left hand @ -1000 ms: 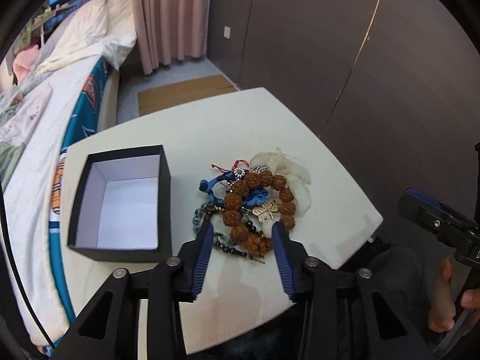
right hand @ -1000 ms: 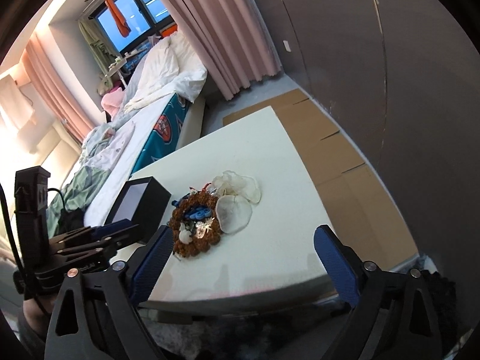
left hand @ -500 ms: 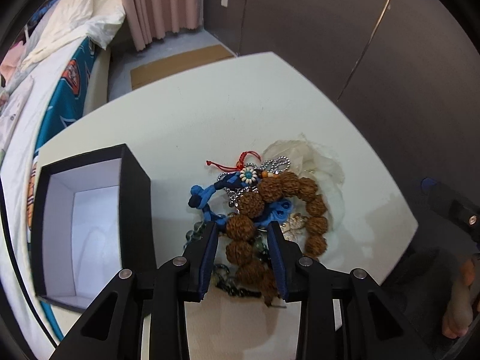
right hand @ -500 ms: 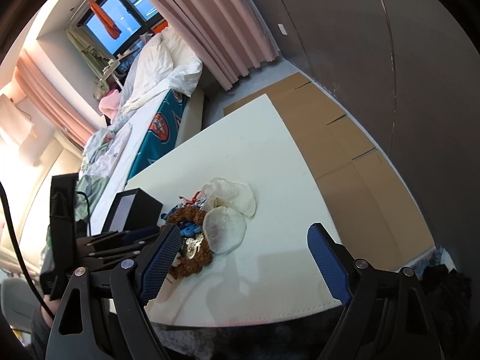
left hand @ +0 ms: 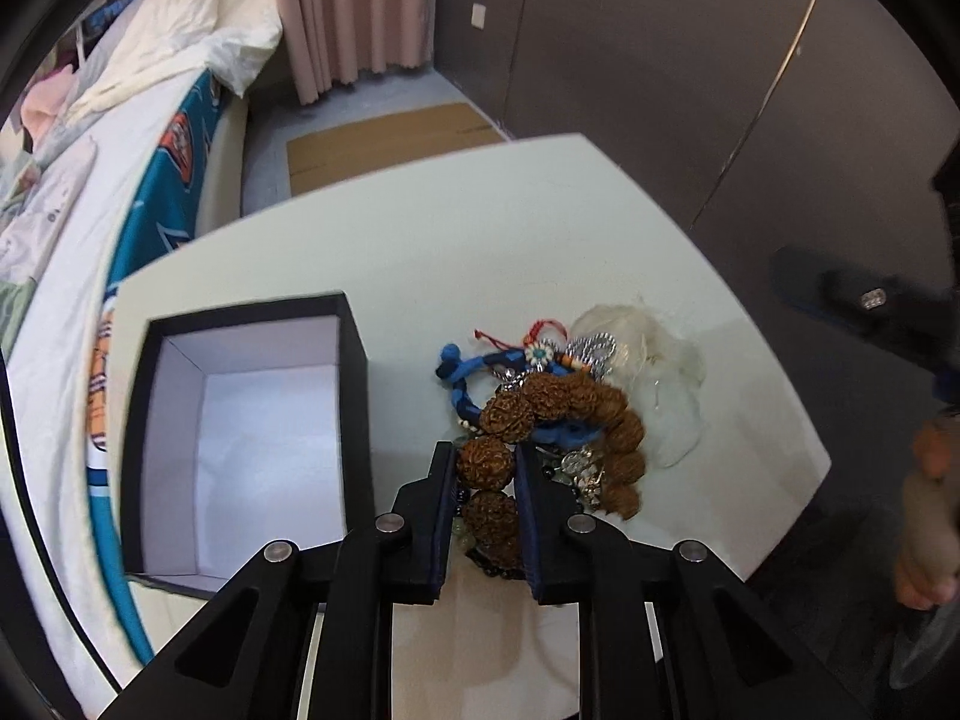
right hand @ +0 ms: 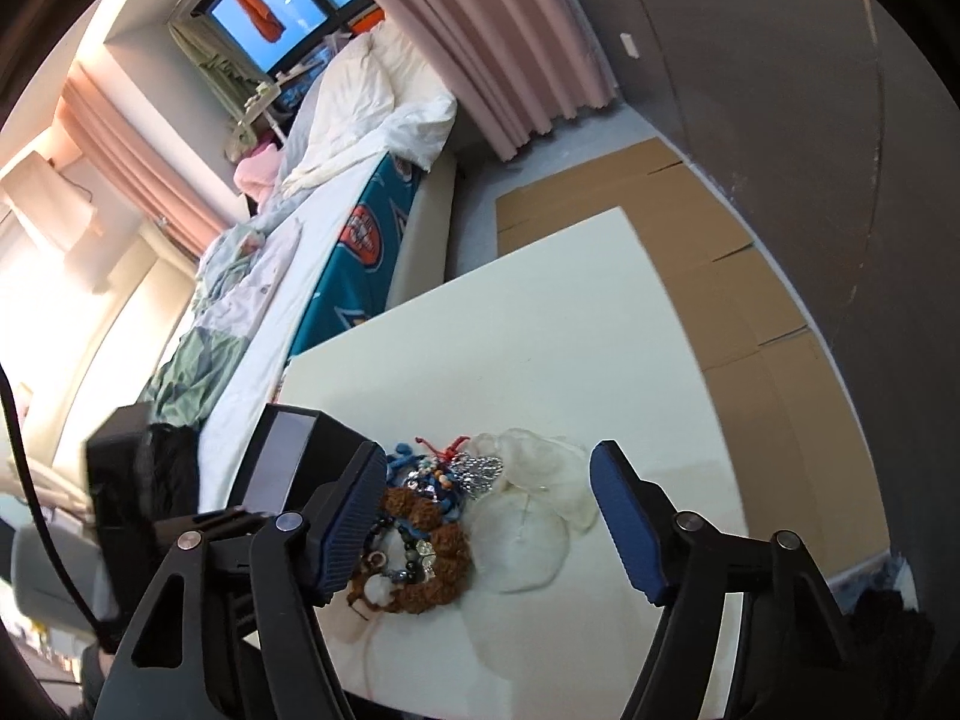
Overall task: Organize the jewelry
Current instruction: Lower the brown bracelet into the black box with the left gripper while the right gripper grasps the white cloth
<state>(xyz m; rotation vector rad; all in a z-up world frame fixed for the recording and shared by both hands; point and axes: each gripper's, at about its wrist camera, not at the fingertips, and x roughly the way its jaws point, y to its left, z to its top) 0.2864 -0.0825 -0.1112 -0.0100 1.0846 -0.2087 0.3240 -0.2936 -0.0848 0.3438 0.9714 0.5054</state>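
— One string of big brown knobbly seed beads [left hand: 558, 420] tops the tangle of jewelry near the worktop's [left hand: 420, 252] front edge, with a blue braided cord [left hand: 465, 387], a silver chain [left hand: 591, 348] and small dark glass beads [right hand: 402, 546] knotted under and through it.

— And the left tool [left hand: 485, 468]?

— It points steeply down onto the near arc of that ring. Its blue-padded jaws are closing, with one or two of the seed beads between them and the pads touching the beads on either side. The bead ring runs away from the tool, curving right and back.

— Where would the string go?

— Probably into the open black box with the white lining [left hand: 252, 438], which stands just left of the pile, nearer the left hand than the right. The next move looks like a lift and a carry to the left, over the box's near wall.

— Any snag?

— The cord and chain may come up with the beads.

— The right tool [right hand: 486, 516]?

— Spread wide but narrowing, nothing between its jaws. It hangs over the same heap and the translucent white pouches [right hand: 528, 516] lying beside it.
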